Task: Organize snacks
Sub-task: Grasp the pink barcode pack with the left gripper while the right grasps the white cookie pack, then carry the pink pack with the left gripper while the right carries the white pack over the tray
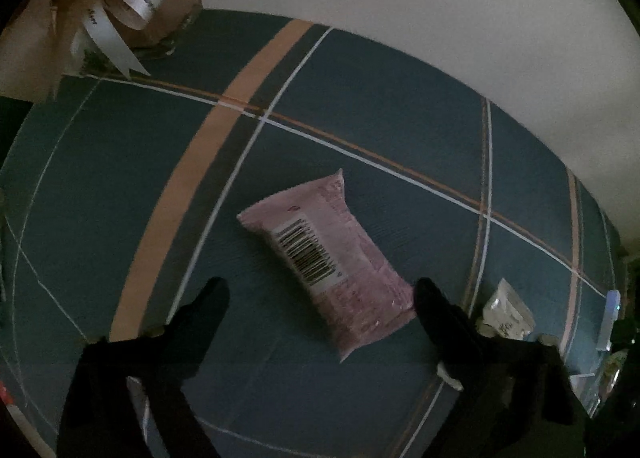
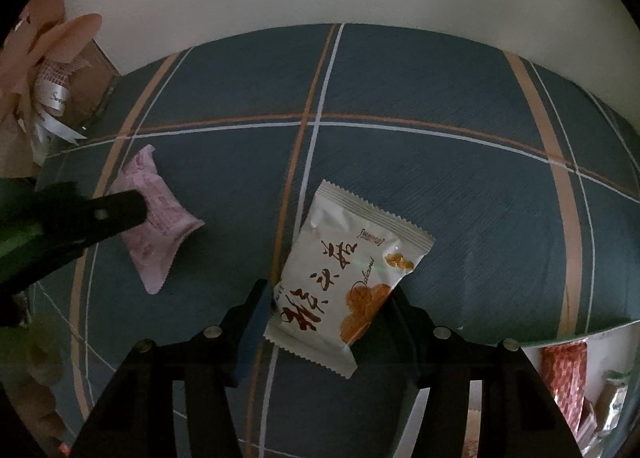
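A pink snack packet [image 1: 332, 258] with a barcode lies on the blue plaid tablecloth [image 1: 360, 106]. My left gripper [image 1: 320, 294] is open, its fingers on either side of the packet's near end, not gripping it. The pink packet also shows in the right wrist view [image 2: 156, 226], with the left gripper's finger [image 2: 104, 214] over it. My right gripper [image 2: 328, 306] is shut on a white snack packet [image 2: 344, 274] with brown characters and orange cookie pictures, held above the cloth.
A pink gift box with white ribbon [image 1: 140, 6] stands at the far left against the wall. A small clear wrapper [image 1: 508, 310] lies right of the left gripper. Red and silver packets [image 2: 568, 382] sit below the table edge at right.
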Motion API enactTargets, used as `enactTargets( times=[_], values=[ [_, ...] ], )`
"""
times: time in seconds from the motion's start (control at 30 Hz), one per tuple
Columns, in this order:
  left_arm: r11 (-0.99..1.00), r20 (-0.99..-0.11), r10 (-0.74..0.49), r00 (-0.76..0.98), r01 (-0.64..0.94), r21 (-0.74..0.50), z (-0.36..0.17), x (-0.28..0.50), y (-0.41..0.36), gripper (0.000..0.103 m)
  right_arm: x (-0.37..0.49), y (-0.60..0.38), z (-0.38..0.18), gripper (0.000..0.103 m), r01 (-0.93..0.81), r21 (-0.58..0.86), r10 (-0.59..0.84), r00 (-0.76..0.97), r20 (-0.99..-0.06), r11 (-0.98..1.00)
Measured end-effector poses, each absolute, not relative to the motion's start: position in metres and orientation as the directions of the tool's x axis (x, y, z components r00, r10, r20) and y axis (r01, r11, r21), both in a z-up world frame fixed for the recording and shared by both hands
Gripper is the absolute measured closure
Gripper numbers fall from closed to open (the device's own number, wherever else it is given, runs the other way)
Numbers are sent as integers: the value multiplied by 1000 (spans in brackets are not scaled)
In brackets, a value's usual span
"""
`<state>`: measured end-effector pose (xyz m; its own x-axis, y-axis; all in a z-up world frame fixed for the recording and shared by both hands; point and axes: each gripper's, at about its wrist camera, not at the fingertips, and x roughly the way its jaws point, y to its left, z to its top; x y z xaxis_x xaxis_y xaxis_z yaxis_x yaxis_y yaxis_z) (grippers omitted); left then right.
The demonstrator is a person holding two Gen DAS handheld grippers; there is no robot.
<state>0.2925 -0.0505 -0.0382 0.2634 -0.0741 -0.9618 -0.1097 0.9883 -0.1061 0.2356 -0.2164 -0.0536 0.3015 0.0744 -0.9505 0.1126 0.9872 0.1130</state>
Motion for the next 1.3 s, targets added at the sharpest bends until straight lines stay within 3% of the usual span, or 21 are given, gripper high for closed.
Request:
enactTargets(
  times=[0.1, 0.23, 0.3, 0.47, 0.67, 0.9, 1.07, 1.17, 1.3],
  values=[
    [985, -963, -74, 260, -130, -110, -43, 297, -52, 26, 238, -221, -54, 43, 105, 123, 86, 301, -950, 987],
    [984, -960, -82, 268, -131, -121, -47, 296, -50, 59, 237, -223, -55, 43, 95, 127, 93, 301, -949, 987],
    [987, -957, -77, 279, -118, -113, -46, 293, -51, 61, 239, -222, -55, 43, 93, 128, 95, 300, -949, 987],
    [996, -957, -37, 287, -64, -57, -44, 280, -60, 62, 234, -229, -50, 43, 95, 123, 89, 299, -950, 988],
    [995, -950, -79, 300, -28, -92, -44, 265, -55, 62, 239, -220, -53, 43, 102, 125, 90, 299, -950, 987],
    [995, -945, -94, 315, 4, -98, -43, 259, -48, 62, 242, -219, -55, 32, 124, 141, 100, 290, -952, 982],
    [994, -941, -103, 323, 3, -108, -46, 268, -45, 62, 245, -213, -55, 32, 139, 96, 51, 296, -954, 986],
    [994, -940, -101, 327, 5, -106, -45, 262, -44, 62, 245, -212, -56, 33, 149, 86, 38, 296, -954, 985],
    [995, -940, -96, 329, -1, -102, -48, 260, -49, 62, 245, -211, -55, 47, 152, 57, 9, 302, -953, 987]
  ],
)
